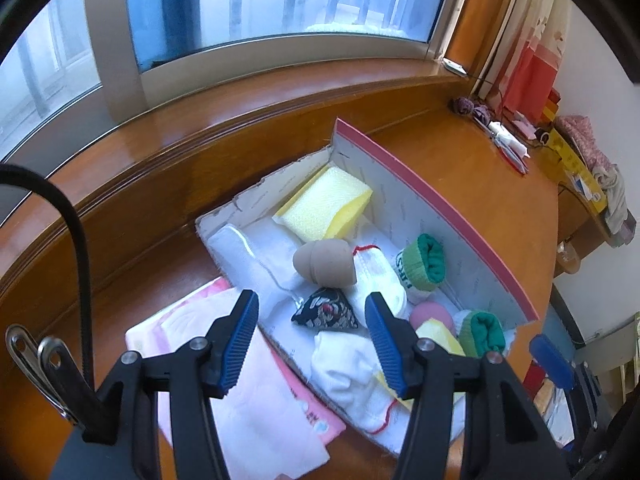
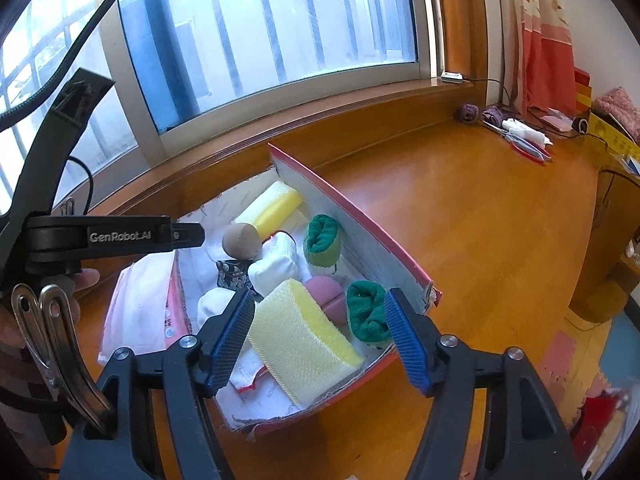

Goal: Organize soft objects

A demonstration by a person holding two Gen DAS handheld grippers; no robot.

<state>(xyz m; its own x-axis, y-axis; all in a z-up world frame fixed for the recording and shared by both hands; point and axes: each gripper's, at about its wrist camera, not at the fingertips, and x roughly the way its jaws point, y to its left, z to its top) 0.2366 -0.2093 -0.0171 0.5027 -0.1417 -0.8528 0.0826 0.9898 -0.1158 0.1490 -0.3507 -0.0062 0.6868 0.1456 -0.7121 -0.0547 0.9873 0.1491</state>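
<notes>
1. Soft objects lie in the open box (image 2: 404, 268) on the bench (image 2: 480, 220).
2. We keep the left gripper (image 1: 312, 344) half open, jaws empty.
3. Our right gripper (image 2: 320, 340) hangs half open above a yellow sponge (image 2: 300, 344), not touching it.

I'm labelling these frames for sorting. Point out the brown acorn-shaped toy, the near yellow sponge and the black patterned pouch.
brown acorn-shaped toy (image 1: 324, 261), left wrist view, middle of its body.
near yellow sponge (image 2: 298, 334), right wrist view, its textured top face.
black patterned pouch (image 1: 325, 309), left wrist view, centre of its fabric.
</notes>
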